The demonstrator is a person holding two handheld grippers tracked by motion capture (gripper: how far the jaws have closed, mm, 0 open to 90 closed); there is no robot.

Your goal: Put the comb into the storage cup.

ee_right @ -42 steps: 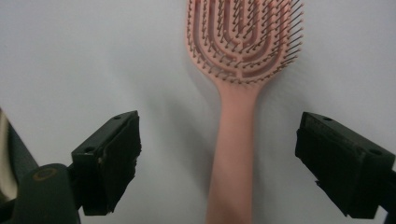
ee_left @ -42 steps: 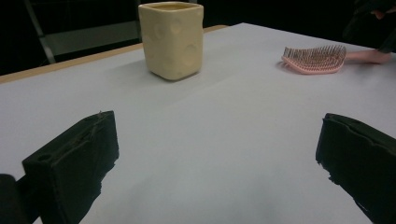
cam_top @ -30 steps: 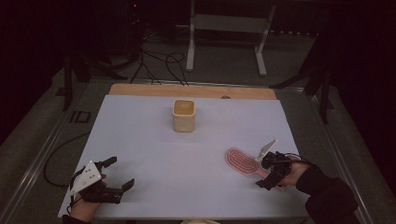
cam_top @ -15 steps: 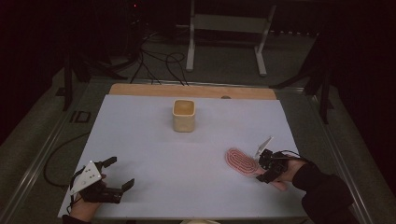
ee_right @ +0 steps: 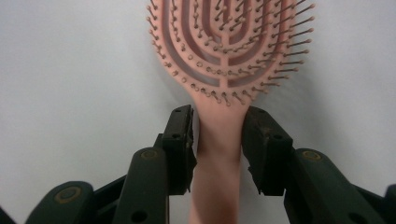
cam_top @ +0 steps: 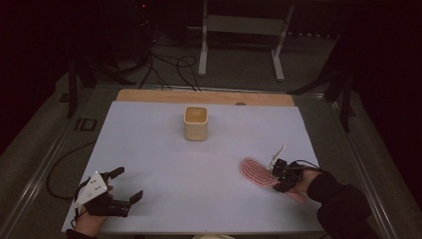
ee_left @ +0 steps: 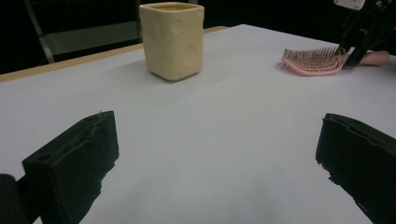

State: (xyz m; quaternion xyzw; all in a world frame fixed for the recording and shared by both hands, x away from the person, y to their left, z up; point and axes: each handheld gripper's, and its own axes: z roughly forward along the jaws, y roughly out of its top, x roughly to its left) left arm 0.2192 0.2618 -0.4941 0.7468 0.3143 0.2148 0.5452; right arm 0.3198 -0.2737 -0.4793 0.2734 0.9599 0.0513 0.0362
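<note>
Two grippers on the table right now, and the right gripper [cam_top: 276, 174] is the busy one. Its jaws have just been closing in on the handle of a pink plastic paddle hairbrush [cam_top: 257, 172], and in the right gripper view both black pads sit right against the sides of that handle [ee_right: 218, 140], so it looks like they've got it pinched. The brush lies flat, bristles up, on the white tabletop [cam_top: 199, 164], on the person's right side near the front edge, head pointing towards the middle of the table.

The left gripper [cam_top: 124, 186] rests over at the front left corner, jaws spread wide with nothing between them.

A cream-coloured squarish ceramic cup [cam_top: 195, 123] stands upright further back near the middle, well apart from both grippers and the brush.
</note>
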